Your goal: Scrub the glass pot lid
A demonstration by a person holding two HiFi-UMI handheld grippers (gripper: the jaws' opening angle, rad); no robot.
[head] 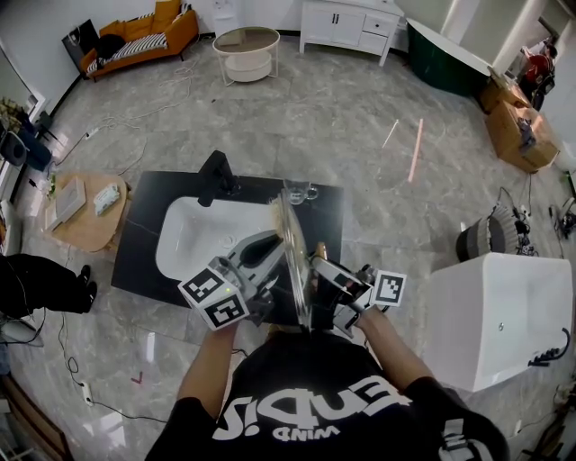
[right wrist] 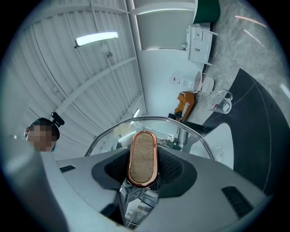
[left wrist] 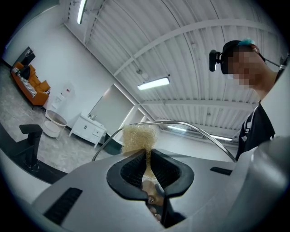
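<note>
In the right gripper view, the lid's handle (right wrist: 142,156) fills the gap between my right gripper's (right wrist: 144,166) jaws, and the gripper's body cuts off the lower half of the lid (right wrist: 199,136). In the left gripper view, only a tuft of the sponge (left wrist: 139,137) clears my left gripper (left wrist: 147,156). The rest is pinched out of sight. In the head view the lid stands edge-on, hiding its handle, both sets of pads and the right end of the sink (head: 200,236).

I'm in a big staged hall, more studio than home. My black counter (head: 144,243) with its white sink (head: 193,236) stands alone on marble-look floor (head: 342,135). An orange sofa (head: 135,40) sits at eleven o'clock, a white cabinet (head: 351,27) at twelve, a green bathtub (head: 450,58) and cardboard boxes (head: 517,126) at one, loose cables (head: 106,133) at ten.
</note>
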